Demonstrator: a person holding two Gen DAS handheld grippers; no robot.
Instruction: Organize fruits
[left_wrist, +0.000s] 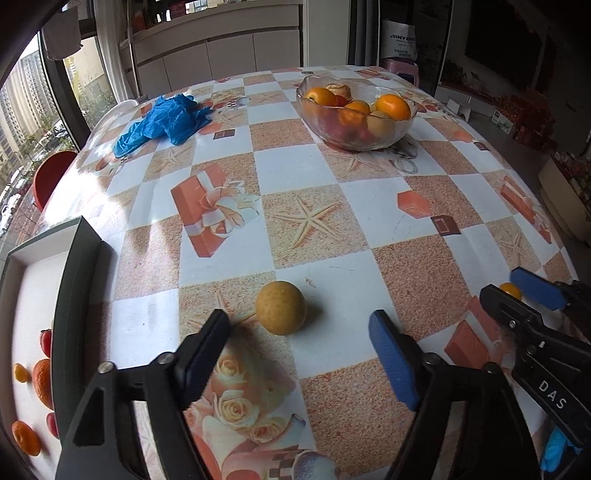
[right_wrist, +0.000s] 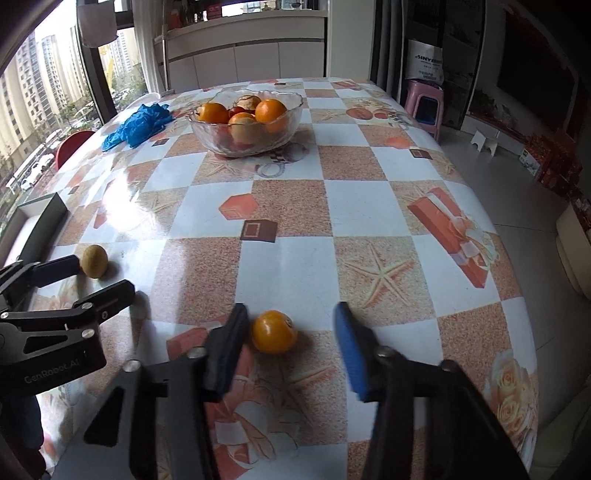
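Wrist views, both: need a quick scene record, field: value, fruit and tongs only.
table: checked cloth
bowl: glass, far side, holds oranges and other fruit
brown fruit: loose on table, just ahead of left tongs, untouched
left tongs: open
orange: loose on table, at right tongs, close to the black finger
right tongs: open
tray: left edge, small oranges and red fruit inside

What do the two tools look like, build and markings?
Both match: black angular scissor-style arms with silver pivot bolts. Each left tool and right tool has one black finger and one finger faced with a blue pad. White lettering: "DAS" on the right tool seen from the left view, "GenRobot.AI" on the left tool seen from the right view. A blue glove shows behind one handle. No cables visible.
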